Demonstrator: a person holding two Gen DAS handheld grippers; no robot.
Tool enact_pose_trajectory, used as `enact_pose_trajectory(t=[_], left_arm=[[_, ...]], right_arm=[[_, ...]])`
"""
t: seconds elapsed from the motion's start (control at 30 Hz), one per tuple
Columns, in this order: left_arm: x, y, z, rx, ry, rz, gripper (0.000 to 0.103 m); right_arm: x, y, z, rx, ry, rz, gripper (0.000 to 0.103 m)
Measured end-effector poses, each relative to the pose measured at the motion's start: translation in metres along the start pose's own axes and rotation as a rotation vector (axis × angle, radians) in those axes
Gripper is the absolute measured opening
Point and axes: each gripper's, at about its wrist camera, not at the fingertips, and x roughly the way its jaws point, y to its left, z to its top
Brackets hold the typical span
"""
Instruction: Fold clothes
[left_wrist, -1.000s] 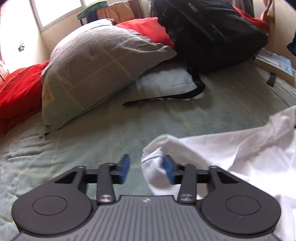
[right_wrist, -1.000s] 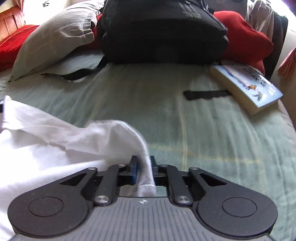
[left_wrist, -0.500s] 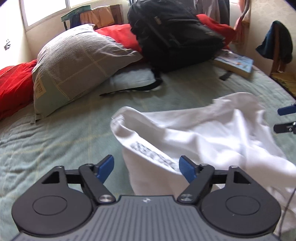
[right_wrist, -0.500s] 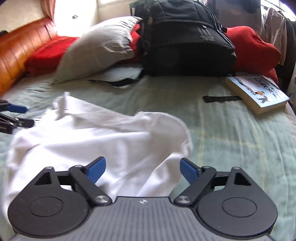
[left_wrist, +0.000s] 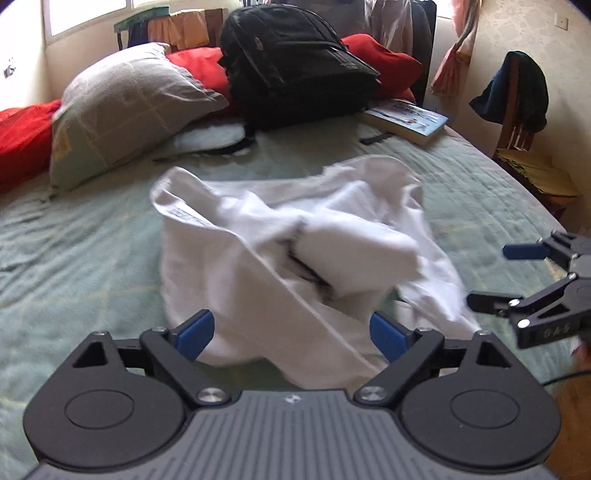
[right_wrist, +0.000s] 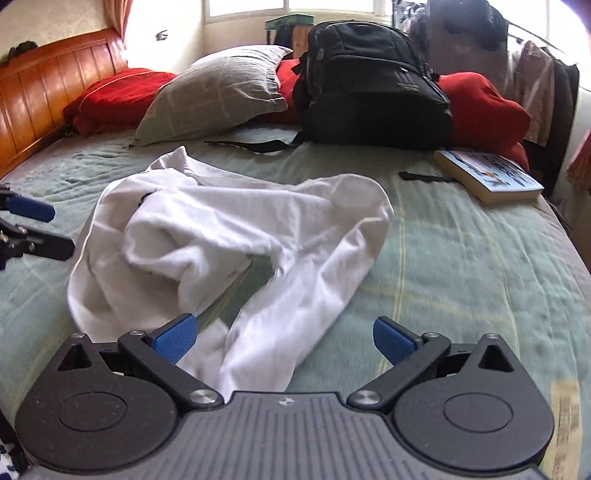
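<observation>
The white garment lies crumpled on the green bedspread, in front of the black backpack and the grey pillow. The left gripper and the right gripper have just been opening. Both now stand wide apart, with cloth lying between the blue pads but not pressed.

Backpack, pillow beyond; bedspread seemingly free

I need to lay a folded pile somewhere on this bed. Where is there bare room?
Bare green bedspread lies between the white garment and the book, and between the garment and the grey pillow. The head is crowded: pillow, black backpack, red cushions.
</observation>
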Motion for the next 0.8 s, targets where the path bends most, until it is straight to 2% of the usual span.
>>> enact_pose_trajectory(t=[0.1, 0.23, 0.37, 0.53, 0.67, 0.8], left_arm=[[0.011, -0.016, -0.008, -0.018, 0.012, 0.019, 0.091], [0.024, -0.023, -0.024, -0.003, 0.033, 0.193, 0.091], [0.019, -0.011, -0.036, -0.057, 0.045, 0.235, 0.091], [0.028, -0.013, -0.032, -0.118, 0.036, 0.227, 0.091], [0.045, -0.019, -0.035, -0.085, 0.058, 0.341, 0.091], [0.037, 0.003, -0.044, -0.097, 0.069, 0.397, 0.089]], right_arm=[[-0.004, -0.002, -0.015, 0.076, 0.000, 0.079, 0.103], [-0.010, 0.000, -0.031, 0.092, 0.004, 0.079, 0.103], [-0.015, -0.005, -0.040, 0.110, -0.007, 0.058, 0.103], [-0.012, -0.009, -0.045, 0.137, -0.011, 0.062, 0.103], [-0.013, -0.004, -0.047, 0.130, -0.019, 0.073, 0.103], [-0.014, -0.005, -0.049, 0.118, -0.031, 0.052, 0.103]])
